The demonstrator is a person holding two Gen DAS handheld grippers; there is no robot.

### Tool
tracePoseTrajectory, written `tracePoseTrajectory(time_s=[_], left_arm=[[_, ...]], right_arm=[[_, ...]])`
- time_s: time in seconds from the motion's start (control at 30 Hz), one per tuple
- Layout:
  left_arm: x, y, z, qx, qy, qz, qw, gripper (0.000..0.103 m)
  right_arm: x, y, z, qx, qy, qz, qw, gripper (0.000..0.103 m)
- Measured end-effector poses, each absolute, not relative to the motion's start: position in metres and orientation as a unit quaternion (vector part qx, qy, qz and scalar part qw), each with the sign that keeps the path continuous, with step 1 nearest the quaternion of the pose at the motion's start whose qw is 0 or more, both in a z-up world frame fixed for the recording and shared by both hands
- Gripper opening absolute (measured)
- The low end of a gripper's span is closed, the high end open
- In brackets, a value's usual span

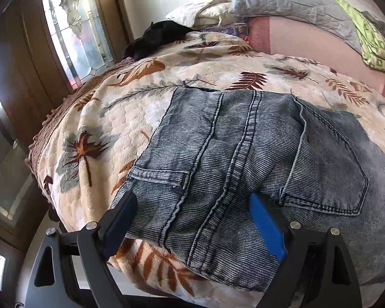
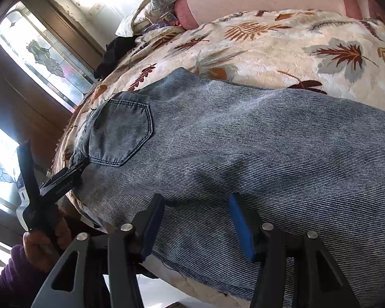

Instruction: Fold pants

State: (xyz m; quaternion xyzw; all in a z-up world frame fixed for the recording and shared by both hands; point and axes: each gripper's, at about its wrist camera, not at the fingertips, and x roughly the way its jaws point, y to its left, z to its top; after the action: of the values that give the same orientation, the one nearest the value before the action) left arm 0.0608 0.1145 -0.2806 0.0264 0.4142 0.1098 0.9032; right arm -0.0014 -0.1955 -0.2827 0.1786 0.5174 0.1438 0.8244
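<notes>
Though apart — left fingers (image 1: 267, 231) astride pants (image 1: 243, 141)

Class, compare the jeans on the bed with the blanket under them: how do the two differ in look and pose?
The jeans are plain washed blue denim with stitched seams; the blanket is cream plush printed with leaves. The jeans lie on top, their edge hanging over the bed's side; the blanket is spread beneath them. Both are fabric lying fairly flat.

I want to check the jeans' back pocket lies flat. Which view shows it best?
The right wrist view: the whole back pocket faces the camera unobstructed. The left wrist view shows the back pocket stretched toward the fisheye edge.
</notes>
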Motion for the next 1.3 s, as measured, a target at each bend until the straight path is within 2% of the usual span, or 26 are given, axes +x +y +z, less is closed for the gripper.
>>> tracePoseTrajectory(time_s=[0.17,0.3,0.43,0.6,0.8,0.93,1.03,1.3], left_arm=[[0.049,0.109,-0.253,-0.037,0.391,0.100,0.914,0.089],[0.028,0.063,-0.214,0.033,0.330,0.067,0.941,0.089],[0.009,0.025,-0.186,0.040,0.302,-0.003,0.952,0.089],[0.017,-0.013,-0.210,0.073,0.381,-0.047,0.920,0.089],[0.030,-0.033,-0.287,0.122,0.517,-0.020,0.847,0.089],[0.028,-0.041,-0.292,0.149,0.507,-0.013,0.849,0.093],[0.040,-0.037,-0.296,0.128,0.526,-0.001,0.841,0.103],[0.051,-0.038,-0.299,0.123,0.551,-0.007,0.826,0.103]], right_arm=[[-0.001,-0.204,-0.278,0.210,0.521,0.143,0.815,0.064],[-0.005,-0.220,-0.266,0.259,0.484,0.134,0.825,0.064],[-0.014,-0.243,-0.245,0.279,0.424,0.117,0.853,0.064],[-0.012,-0.271,-0.260,0.321,0.443,0.079,0.833,0.064],[-0.009,-0.285,-0.279,0.332,0.474,0.047,0.814,0.064],[-0.010,-0.278,-0.280,0.294,0.477,0.050,0.827,0.065],[-0.009,-0.277,-0.280,0.277,0.480,0.063,0.830,0.065],[-0.009,-0.301,-0.293,0.394,0.473,0.060,0.786,0.065]])
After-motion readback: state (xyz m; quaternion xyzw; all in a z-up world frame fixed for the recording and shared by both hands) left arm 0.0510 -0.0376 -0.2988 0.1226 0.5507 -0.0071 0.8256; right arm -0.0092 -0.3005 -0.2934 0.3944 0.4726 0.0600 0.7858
